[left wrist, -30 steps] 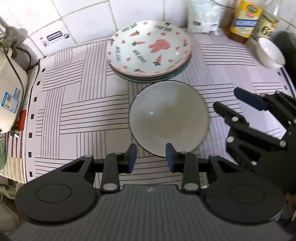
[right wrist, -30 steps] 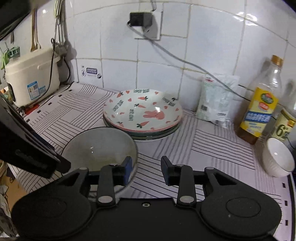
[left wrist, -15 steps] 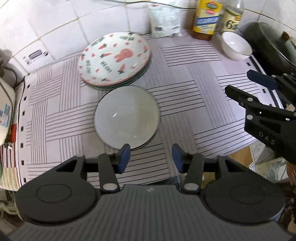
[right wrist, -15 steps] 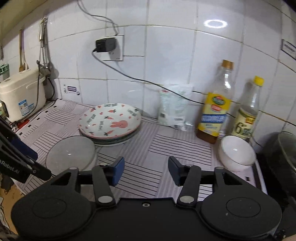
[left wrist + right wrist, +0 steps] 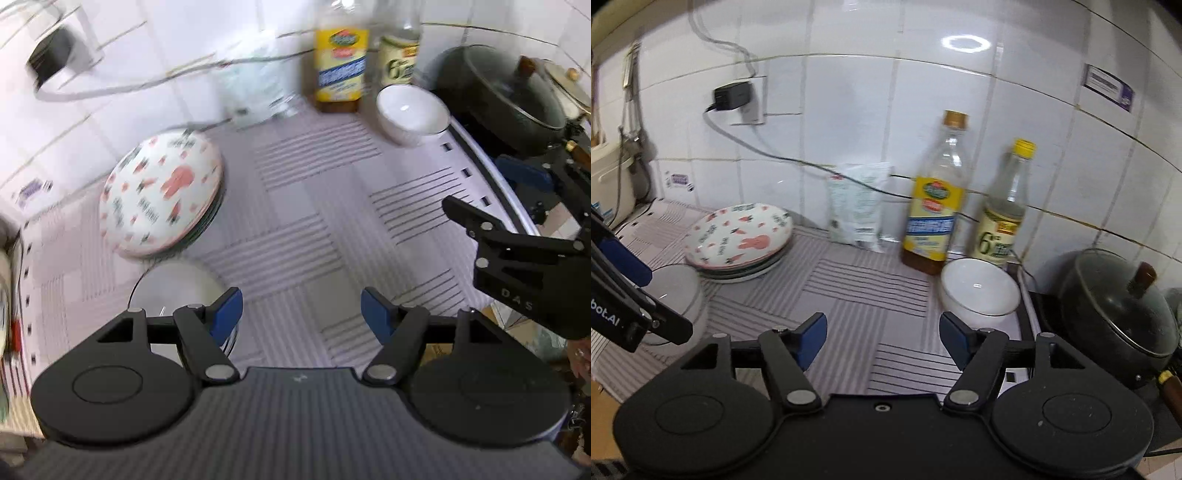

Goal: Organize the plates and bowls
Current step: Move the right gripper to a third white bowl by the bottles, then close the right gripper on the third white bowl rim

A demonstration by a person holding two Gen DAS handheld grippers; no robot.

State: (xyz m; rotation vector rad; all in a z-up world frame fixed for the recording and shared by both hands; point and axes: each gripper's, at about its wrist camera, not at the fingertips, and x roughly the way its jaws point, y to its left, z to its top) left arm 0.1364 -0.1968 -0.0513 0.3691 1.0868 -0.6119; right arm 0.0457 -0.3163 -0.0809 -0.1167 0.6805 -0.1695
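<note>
Your left gripper (image 5: pixel 301 312) has its blue pads spread wide with nothing between them, hovering above the striped mat (image 5: pixel 295 206), and your right gripper (image 5: pixel 882 338) is spread just as wide and equally empty. You have two bowls to deal with. The grey bowl (image 5: pixel 173 284) sits on the mat just below and left of your left gripper, partly hidden behind its left finger, and just beside the plates. The white bowl (image 5: pixel 979 290) stands well apart from it at the far right of the mat, just in front of the bottles and ahead of your right gripper's right finger. There is one stack of plates (image 5: pixel 738 240), topped by a rabbit-and-carrot plate; the rims below it are too blurred to count. Behind stand two bottles, the yellow-label bottle (image 5: pixel 936 206) and the yellow-cap bottle (image 5: pixel 1003 218), plus one clear bag (image 5: pixel 858 206). One lidded black pot (image 5: pixel 1115 314) sits to the right.
</note>
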